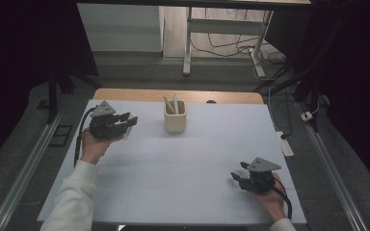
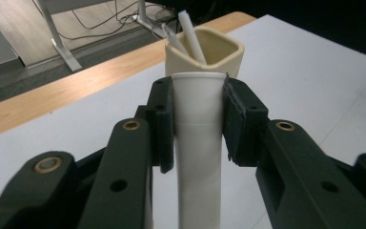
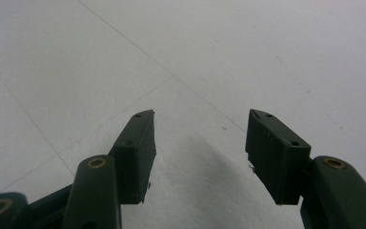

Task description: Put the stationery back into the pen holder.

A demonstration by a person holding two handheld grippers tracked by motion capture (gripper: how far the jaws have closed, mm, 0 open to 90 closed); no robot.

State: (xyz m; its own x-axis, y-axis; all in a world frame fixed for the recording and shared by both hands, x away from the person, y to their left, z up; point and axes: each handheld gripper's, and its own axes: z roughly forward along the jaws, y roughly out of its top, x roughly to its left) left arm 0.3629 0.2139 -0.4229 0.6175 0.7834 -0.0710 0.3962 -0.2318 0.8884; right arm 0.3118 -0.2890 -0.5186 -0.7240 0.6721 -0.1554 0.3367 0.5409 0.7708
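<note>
Dim room beyond, dark curtains at both sides, cables and steel desk legs on the floor past the far edge; the pale blue-white bench carries little. A cream, square-mouthed holder cup stands near the far middle with two white tubes already leaning inside it, tips above the rim. Left claw hangs above the bench to the left of the cup, pointing toward it, its pads pinching a white rolled-paper tube; in the left gripper view the tube runs straight out between the pads, its open end aimed at the cup, which sits just behind and apart from it. Right claw rests low at the near right of the bench, well apart from the cup, its jaws spread with nothing but bare surface between them. Judgement: the work looks like loading tubes into the cup, with two in and a third gripped but not yet over the mouth. Left to do: carry it above the opening, tip it upright, lower, release. No further loose tubes show on the bench.
</note>
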